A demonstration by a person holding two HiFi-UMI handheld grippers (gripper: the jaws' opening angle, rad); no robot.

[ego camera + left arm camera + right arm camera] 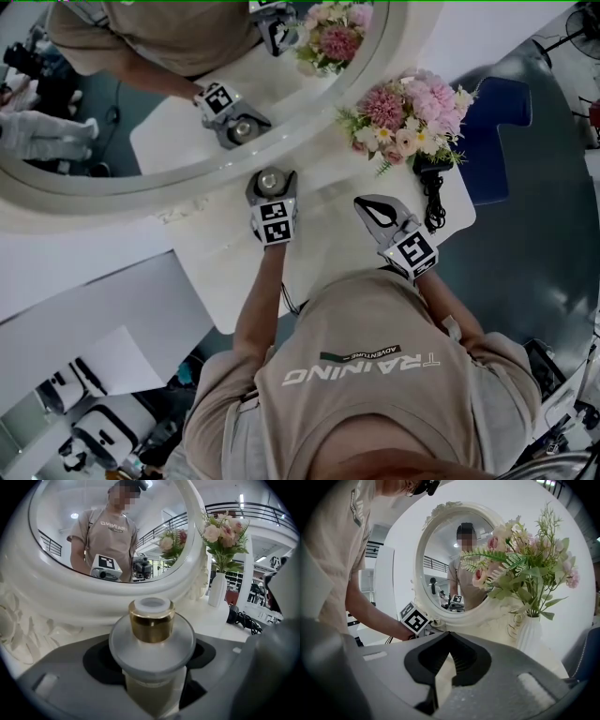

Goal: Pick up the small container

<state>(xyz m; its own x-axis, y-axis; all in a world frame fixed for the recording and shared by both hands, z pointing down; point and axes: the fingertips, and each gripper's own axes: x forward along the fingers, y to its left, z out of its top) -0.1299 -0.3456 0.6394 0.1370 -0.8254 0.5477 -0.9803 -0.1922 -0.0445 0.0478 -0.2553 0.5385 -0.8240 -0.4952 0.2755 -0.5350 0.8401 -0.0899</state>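
Small container (151,626) on white table (328,255) before mirror (141,183); left gripper (271,180) closing around it, right gripper (446,637) pressed together.

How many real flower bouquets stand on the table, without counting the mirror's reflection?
1: the pink bouquet at the right of the round mirror, next to the black cable. No other shows.

Glossy gold metal-look collar, frosted matt shoulder on small container (152,648); smooth glossy white on mirror frame (93,603).

The person's shirt (366,375) bears "TRAINING" in pale capitals, upside down in the head view, with a smaller "ADVENTURE" label beside it. The mirror (93,597) shows the word reversed.
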